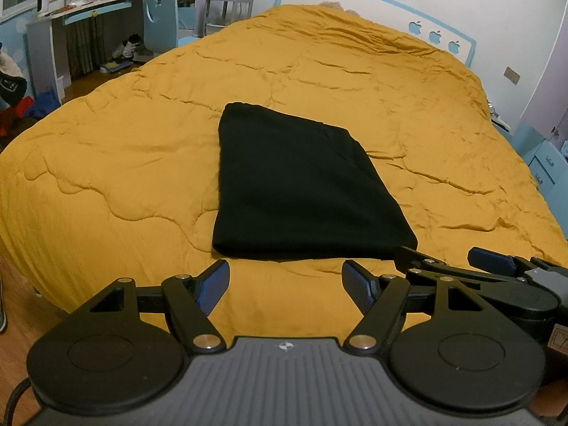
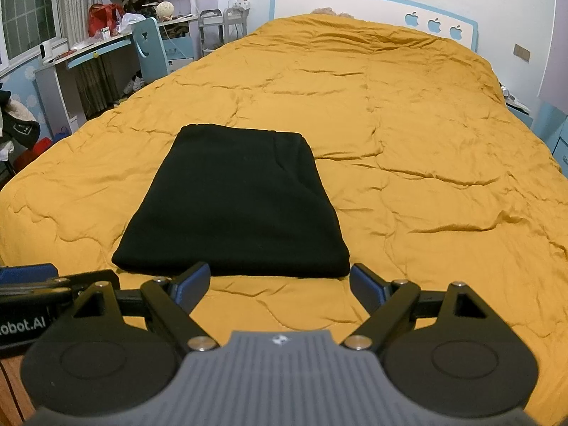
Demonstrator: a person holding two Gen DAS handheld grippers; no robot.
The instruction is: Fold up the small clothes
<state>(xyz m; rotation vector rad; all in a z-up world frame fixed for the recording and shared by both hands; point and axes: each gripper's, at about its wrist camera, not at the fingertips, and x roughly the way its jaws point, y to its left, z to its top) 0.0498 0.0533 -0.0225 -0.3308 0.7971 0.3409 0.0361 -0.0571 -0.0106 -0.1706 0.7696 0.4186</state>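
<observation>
Bed [image 2: 426,213] with mustard quilt, folded black garment [image 2: 234,202] lying flat

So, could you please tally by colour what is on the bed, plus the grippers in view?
Black folded garment: 1
Mustard-yellow quilt: 1
Black grippers with blue pads, both open and empty: 2, the left gripper and the right gripper
Total: 4

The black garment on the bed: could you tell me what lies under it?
The black garment lies folded flat on the mustard-yellow quilt, which shows all around it. Whatever lies directly beneath, or between its folded layers, is covered and cannot be seen.
</observation>
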